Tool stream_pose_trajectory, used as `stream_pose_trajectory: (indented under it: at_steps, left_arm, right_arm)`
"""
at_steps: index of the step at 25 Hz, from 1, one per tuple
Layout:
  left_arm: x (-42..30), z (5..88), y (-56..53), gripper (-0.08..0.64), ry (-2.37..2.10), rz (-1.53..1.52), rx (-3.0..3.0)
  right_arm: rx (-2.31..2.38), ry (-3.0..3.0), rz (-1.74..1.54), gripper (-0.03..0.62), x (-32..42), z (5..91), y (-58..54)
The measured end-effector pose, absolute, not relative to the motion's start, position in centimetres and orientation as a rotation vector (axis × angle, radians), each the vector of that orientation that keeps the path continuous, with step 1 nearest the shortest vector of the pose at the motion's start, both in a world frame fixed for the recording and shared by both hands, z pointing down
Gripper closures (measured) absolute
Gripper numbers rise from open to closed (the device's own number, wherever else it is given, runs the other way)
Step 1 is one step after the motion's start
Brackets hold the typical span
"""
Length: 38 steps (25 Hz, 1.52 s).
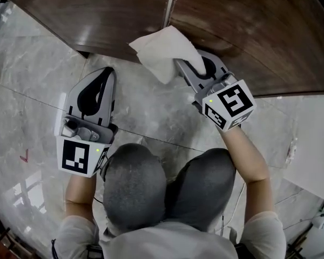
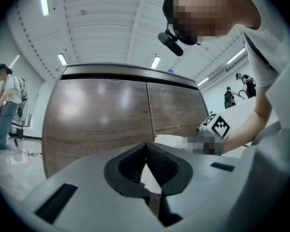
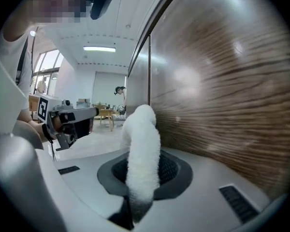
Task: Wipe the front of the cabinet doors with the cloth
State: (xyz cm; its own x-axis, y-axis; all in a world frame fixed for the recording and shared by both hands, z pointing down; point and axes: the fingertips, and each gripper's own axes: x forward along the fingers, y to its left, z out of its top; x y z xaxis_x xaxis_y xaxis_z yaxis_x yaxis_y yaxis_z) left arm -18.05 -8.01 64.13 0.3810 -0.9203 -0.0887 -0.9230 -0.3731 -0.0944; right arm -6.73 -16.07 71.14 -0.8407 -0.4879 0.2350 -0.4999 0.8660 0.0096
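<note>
Two dark wood cabinet doors [image 1: 243,26] fill the top of the head view, with a seam between them. A white cloth [image 1: 164,53] lies against the doors at the seam, and my right gripper [image 1: 190,65] is shut on it. In the right gripper view the cloth [image 3: 142,139] stands up between the jaws, with the door [image 3: 227,86] close on the right. My left gripper [image 1: 108,73] hovers over the floor to the left, short of the cabinet, shut and empty. In the left gripper view its pads [image 2: 157,161] meet in front of the doors [image 2: 106,112].
Grey marble floor [image 1: 27,74] lies below the cabinet. A white board [image 1: 313,155] rests on the floor at the right, with cables near it. The person's knees [image 1: 167,188] are just behind the grippers. Other people [image 2: 5,100] stand far off.
</note>
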Motion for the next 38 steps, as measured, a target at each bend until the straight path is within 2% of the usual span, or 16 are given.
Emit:
stream_pose_trajectory:
  at_steps: [10,38]
  left_arm:
    - [-15.3,67.0,-8.9,0.541,1.63,-0.02,-2.564]
    - [-5.4,65.0,-12.1,0.541,1.492,-0.06,-2.594]
  right_arm:
    - [0.833,-2.768,0.083,0.523,-3.2,71.6,-16.6]
    - [1.16,-2.793,0.106,0.523,12.1,70.8,-15.8]
